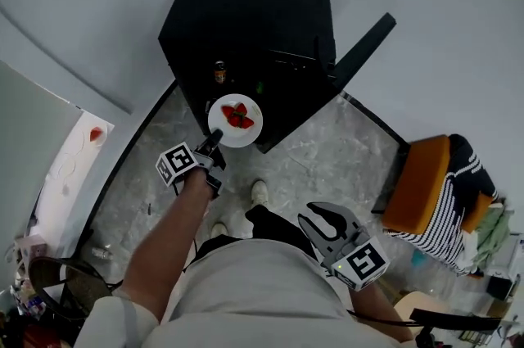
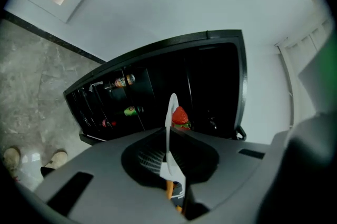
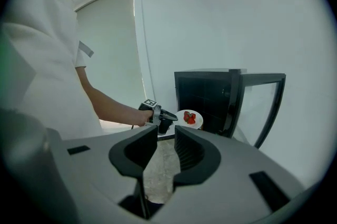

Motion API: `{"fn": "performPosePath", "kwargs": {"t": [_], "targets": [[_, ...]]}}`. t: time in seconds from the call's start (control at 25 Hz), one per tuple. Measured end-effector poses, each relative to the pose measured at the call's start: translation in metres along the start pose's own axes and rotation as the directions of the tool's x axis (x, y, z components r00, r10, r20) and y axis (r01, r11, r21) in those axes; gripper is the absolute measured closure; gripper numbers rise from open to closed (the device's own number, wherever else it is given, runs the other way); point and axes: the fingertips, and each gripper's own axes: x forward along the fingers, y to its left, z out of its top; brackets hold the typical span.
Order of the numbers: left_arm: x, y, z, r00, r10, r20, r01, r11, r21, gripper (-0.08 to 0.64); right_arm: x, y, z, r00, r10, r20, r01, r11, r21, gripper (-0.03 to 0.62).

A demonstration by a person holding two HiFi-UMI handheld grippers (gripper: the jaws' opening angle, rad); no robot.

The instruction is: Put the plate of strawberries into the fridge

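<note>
Before the open black fridge [image 1: 246, 19], just at the mouth of its dark interior, the white plate [image 1: 250, 135] hangs roughly level in the air, not resting on any shelf as far as I can judge; the left gripper [image 1: 214, 139] holds it out there, jaws pinched on the near rim, and the left gripper view shows the thin plate edge-on between the pads; the strawberries [image 1: 237, 116] lie loose in a small cluster near the middle; the fridge door [image 1: 360, 51] stands swung wide to the right, and bottles [image 2: 122, 80] lie on the shelves at the left; the right gripper [image 1: 321, 217] hangs low beside the hip, jaws a little apart with nothing between them; the plate looks stiff and smooth, probably glazed, so likely slippery under the pads and breakable if dropped; gripped at one edge only, its whole weight levers against that pinch, though plate and fruit together seem light; the rim is the only sensible hold, taken deep on the near side so the far side can go in first; the berries are soft and free to roll, so any tilt risks spilling them.
</note>
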Motion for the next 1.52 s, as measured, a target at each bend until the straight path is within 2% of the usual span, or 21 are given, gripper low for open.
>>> {"fn": "performPosePath", "kwargs": {"t": [0.28, 0.56, 0.92, 1.08, 1.16, 1.24, 1.32, 1.44, 1.52], "targets": [[0.094, 0.028, 0.024, 0.994, 0.082, 0.076, -0.081, 0.996, -0.024, 0.538, -0.015, -0.089, -0.015, 0.997, -0.002, -0.081, 0.004, 1.000, 0.028, 0.480], [0.162, 0.051, 0.045, 0.982, 0.143, 0.124, -0.140, 0.990, -0.031, 0.538, -0.023, -0.150, -0.027, 0.994, -0.028, -0.102, 0.037, 0.996, 0.084, 0.480], [0.198, 0.068, 0.054, 0.961, 0.229, 0.155, -0.227, 0.973, -0.029, 0.538, -0.031, -0.179, -0.034, 0.991, -0.046, -0.124, 0.061, 0.991, 0.118, 0.480], [0.201, 0.077, 0.055, 0.941, 0.301, 0.153, -0.309, 0.950, 0.034, 0.537, -0.031, -0.185, -0.033, 0.991, -0.050, -0.122, 0.064, 0.992, 0.110, 0.480], [0.202, 0.081, 0.055, 0.922, 0.360, 0.143, -0.376, 0.920, 0.112, 0.529, -0.032, -0.189, -0.033, 0.991, -0.055, -0.123, 0.069, 0.992, 0.110, 0.480], [0.202, 0.084, 0.054, 0.897, 0.423, 0.127, -0.441, 0.871, 0.215, 0.506, -0.033, -0.191, -0.034, 0.991, -0.059, -0.123, 0.074, 0.991, 0.115, 0.480], [0.203, 0.087, 0.052, 0.869, 0.482, 0.114, -0.492, 0.811, 0.317, 0.479, -0.034, -0.190, -0.035, 0.990, -0.060, -0.126, 0.075, 0.990, 0.120, 0.480], [0.202, 0.093, 0.054, 0.818, 0.563, 0.121, -0.551, 0.705, 0.446, 0.443, -0.033, -0.186, -0.037, 0.990, -0.055, -0.133, 0.071, 0.990, 0.122, 0.480], [0.201, 0.089, 0.060, 0.804, 0.573, 0.159, -0.565, 0.652, 0.506, 0.430, -0.034, -0.185, -0.038, 0.989, -0.055, -0.134, 0.071, 0.991, 0.113, 0.480]]}}
